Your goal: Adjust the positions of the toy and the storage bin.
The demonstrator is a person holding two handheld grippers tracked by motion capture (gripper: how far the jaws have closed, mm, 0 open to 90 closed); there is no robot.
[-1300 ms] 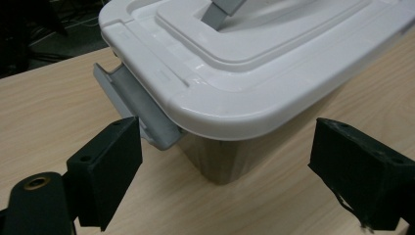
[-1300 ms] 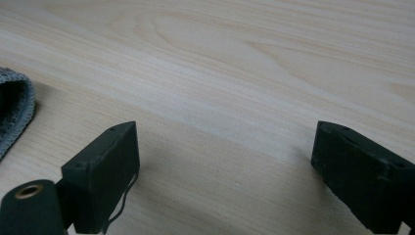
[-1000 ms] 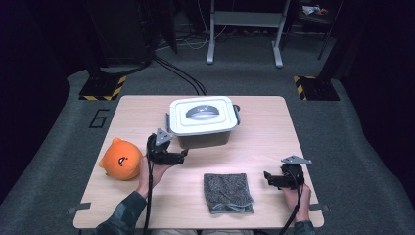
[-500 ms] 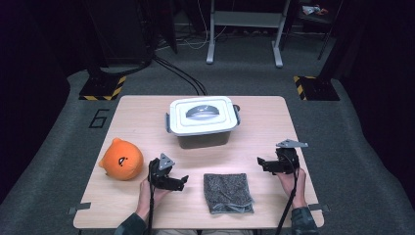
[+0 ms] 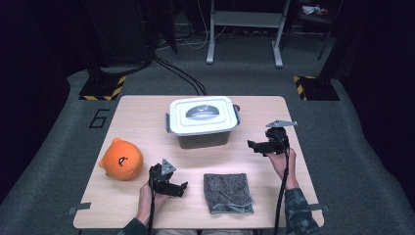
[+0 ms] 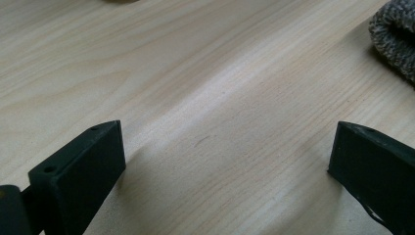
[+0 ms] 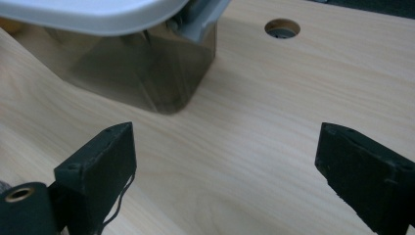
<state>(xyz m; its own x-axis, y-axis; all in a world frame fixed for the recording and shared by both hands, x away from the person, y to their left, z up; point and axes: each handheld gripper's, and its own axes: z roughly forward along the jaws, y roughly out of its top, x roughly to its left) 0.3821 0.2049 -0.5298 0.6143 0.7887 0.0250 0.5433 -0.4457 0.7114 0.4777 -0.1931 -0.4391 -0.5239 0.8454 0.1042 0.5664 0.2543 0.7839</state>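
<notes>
High view: nearest the person, the left gripper [image 5: 182,185] is held low over the table [image 5: 147,112], jaws just opened wide and empty, pointed toward the folded grey cloth [image 5: 227,193] just beside it; a grasp of the cloth is judged the step in hand, calling for a short reach and a closing on its near edge; farther off, the right gripper [image 5: 252,145], wide open and empty, faces the lidded white container [image 5: 202,120]; an orange plush toy [image 5: 121,160] lies at the left, clear of the path.
</notes>
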